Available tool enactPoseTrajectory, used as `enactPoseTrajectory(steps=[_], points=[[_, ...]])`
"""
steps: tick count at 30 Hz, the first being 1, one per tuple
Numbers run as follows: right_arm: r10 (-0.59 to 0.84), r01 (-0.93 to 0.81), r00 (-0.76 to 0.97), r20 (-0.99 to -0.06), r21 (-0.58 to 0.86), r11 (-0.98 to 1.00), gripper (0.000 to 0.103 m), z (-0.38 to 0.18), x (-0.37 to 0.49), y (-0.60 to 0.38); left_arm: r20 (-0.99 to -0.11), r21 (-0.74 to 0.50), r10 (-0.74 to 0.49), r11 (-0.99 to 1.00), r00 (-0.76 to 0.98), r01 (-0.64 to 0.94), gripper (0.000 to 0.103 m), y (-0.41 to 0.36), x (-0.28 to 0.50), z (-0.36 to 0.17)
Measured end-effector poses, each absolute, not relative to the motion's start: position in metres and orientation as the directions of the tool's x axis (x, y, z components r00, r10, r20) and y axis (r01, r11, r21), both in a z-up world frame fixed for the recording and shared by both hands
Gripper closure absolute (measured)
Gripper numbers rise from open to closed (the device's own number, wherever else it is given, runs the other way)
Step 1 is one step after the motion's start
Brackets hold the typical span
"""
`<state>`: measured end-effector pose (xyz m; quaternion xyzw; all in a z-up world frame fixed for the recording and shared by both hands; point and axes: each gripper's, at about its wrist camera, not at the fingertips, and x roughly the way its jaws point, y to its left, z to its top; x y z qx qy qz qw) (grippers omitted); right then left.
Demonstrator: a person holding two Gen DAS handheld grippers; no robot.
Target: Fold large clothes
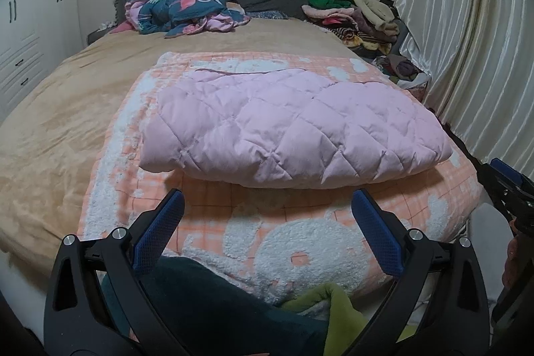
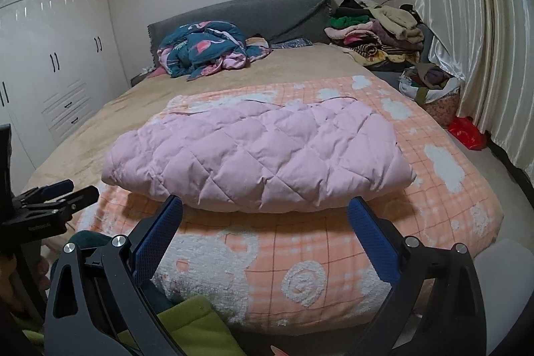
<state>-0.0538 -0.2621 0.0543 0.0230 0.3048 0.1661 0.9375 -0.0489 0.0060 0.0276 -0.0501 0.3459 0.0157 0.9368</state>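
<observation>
A pink quilted coat (image 1: 283,125) (image 2: 257,152) lies folded into a thick rectangle on an orange-and-white fleece blanket (image 1: 300,242) (image 2: 300,256) at the foot of the bed. My left gripper (image 1: 267,199) hangs open just short of the coat's near edge, nothing between its blue pads. My right gripper (image 2: 265,206) is open too, also just in front of that edge and touching nothing. Each gripper shows at the other view's side: the right one (image 1: 510,186), the left one (image 2: 56,192).
A crumpled teal flamingo quilt (image 1: 180,5) (image 2: 207,49) sits by the grey headboard. A clothes pile (image 1: 360,19) (image 2: 377,29) and a full bag (image 2: 430,85) stand by the curtain. White wardrobes (image 2: 50,62) line the left. Dark and green cloth (image 1: 233,309) lies below my grippers.
</observation>
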Motion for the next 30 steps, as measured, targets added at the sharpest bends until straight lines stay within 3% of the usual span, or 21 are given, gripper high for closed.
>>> enactPoseTrajectory(steps=[30], points=[[0.316, -0.282, 0.745, -0.588, 0.152, 0.947, 0.004, 0.041, -0.054, -0.266, -0.65, -0.082, -0.002, 0.994, 0.76, -0.068, 0.009, -0.001, -0.048, 0.022]])
